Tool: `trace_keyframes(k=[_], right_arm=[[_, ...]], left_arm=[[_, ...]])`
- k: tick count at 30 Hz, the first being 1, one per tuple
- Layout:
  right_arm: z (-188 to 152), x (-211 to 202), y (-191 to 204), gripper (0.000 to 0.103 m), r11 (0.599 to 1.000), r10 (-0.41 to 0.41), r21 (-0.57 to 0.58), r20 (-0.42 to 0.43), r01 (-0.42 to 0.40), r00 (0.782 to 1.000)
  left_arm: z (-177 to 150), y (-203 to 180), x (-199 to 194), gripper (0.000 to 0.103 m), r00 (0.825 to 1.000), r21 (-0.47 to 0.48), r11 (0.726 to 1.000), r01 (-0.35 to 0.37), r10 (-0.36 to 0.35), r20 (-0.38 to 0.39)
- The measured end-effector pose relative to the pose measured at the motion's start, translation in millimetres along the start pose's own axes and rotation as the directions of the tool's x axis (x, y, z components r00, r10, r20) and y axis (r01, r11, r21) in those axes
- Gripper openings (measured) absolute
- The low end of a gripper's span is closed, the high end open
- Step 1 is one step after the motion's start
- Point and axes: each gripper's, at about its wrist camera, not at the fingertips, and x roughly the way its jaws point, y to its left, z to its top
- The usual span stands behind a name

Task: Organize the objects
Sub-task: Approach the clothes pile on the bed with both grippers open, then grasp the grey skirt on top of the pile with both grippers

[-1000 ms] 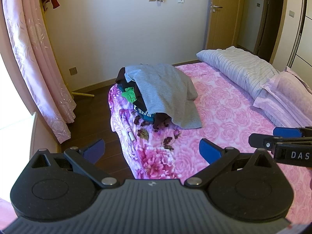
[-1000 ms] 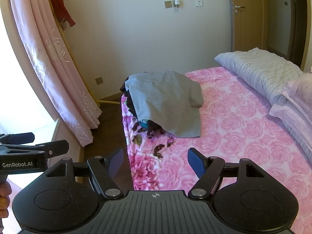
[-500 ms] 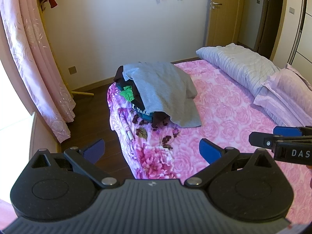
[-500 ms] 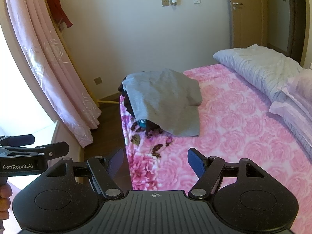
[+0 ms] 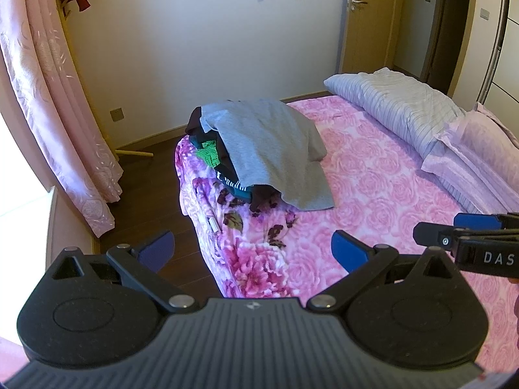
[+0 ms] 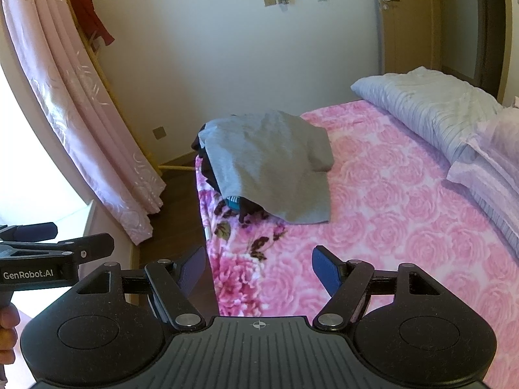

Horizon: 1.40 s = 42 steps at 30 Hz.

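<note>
Both views are slightly shifted toward the bed (image 5: 373, 194) — left hand-held gripper (image 5: 253, 253) and right hand-held gripper (image 6: 259, 269) are held spread apart, empty; clothes pile (image 5: 259, 149) is seen at 12 o'clock on the bed corner.

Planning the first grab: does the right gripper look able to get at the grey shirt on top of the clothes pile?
Probably yes: the right gripper is open, and only bare pink floral bedspread lies between it and the grey shirt, which tops the pile uncovered.
</note>
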Motion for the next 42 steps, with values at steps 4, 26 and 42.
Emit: trace_keyframes(k=[4,26,42], right_arm=[[-0.3,1.4,0.1,0.070,1.000,-0.001,0.000,0.000,0.001,1.000],[36.6,71.5,-19.7,0.070,0.995,-0.019,0.099,-0.037,0.023,0.999],[126.0,220.3,-55.6,0.070,0.949,-0.038,0.311,-0.075,0.060,0.996]], left_arm=[[1.7,-1.7,1.4,0.102,1.000,0.004,1.000,0.002,-0.002,-0.002],[56.5,18.4,86.3,0.102,0.995,0.051,0.996,0.071,-0.067,-0.078],[170.7,77.7,252.6,0.102,0.978,0.045,0.983,0.178,-0.172,-0.121]])
